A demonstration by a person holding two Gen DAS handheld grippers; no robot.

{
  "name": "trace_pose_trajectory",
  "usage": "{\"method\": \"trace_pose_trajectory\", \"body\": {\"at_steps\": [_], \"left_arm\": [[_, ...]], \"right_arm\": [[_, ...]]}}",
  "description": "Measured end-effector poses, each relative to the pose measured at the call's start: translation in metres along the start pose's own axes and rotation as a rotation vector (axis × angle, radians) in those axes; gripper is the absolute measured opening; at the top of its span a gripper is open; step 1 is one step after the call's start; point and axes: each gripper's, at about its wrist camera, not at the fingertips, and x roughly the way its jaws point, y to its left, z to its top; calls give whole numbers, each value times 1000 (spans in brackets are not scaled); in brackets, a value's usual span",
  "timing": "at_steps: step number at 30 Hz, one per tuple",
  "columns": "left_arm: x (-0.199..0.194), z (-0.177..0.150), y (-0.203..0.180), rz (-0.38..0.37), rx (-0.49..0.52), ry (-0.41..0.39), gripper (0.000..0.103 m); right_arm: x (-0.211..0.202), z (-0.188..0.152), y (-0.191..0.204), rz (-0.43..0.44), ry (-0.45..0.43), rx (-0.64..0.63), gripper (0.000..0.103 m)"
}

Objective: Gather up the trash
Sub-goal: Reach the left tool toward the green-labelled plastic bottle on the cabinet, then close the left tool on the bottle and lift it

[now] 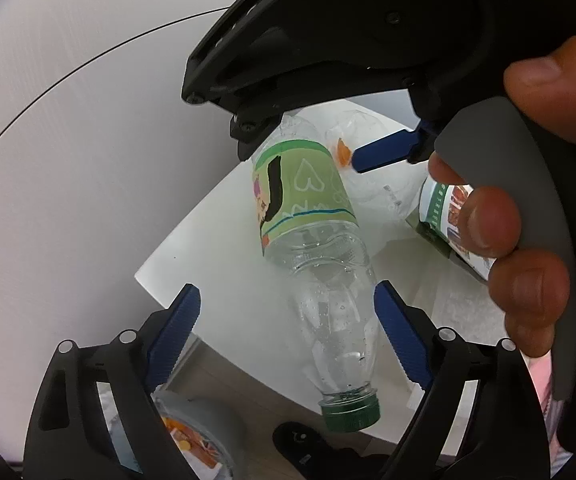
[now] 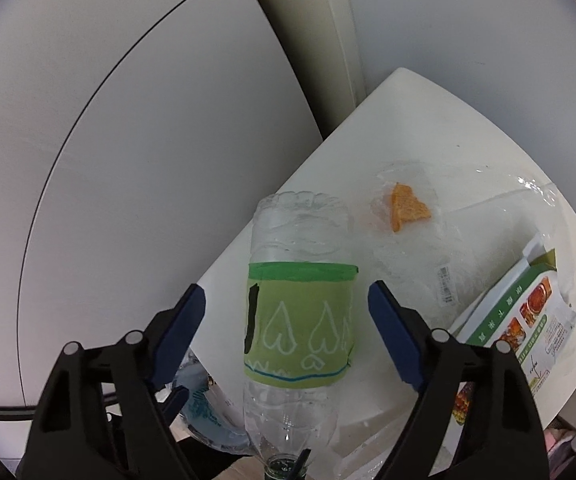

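A clear plastic bottle (image 1: 324, 264) with a green label and green cap lies on the corner of a white table (image 1: 208, 256), cap end over the edge. My left gripper (image 1: 288, 316) is open, its blue fingers (image 1: 402, 332) on either side of the bottle's neck half, apart from it. My right gripper (image 1: 308, 140) reaches in from above, open around the bottle's base. In the right wrist view the bottle (image 2: 300, 320) sits between the open right gripper's (image 2: 288, 316) blue fingers (image 2: 392, 332).
A clear plastic bag (image 2: 408, 248) with an orange chip (image 2: 408, 208) lies behind the bottle. A green and white food package (image 2: 524, 324) lies to the right. A grey bin (image 1: 208, 432) with trash stands below the table edge. A white wall (image 2: 128, 120) is to the left.
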Motion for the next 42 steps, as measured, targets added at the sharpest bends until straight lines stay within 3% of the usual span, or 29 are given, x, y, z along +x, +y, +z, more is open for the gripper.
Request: {"method": "trace_pose_trajectory", "body": {"at_steps": [5,11,13,24,33,42], "left_arm": [[3,2,-4,-6,16,11,70],[13,-2,0,-53,6,40,62],[13,-4,1,-60,24,41,61],[16,-15,5,-63,54,24,60],[-4,-38,4,-61,58,-7,60],[-40,-53,-6,-46,80,-88,59]], "right_arm": [[5,-2,5,-6,17,-6,67],[20,-3,11,5,35,5,67],[18,-1,-6,14,41,8,67],[28,6,-19,32,28,25,60],[-10,-15,-31,56,-16,18,60],[-61,-37,-27,69,-99,-9,60]]}}
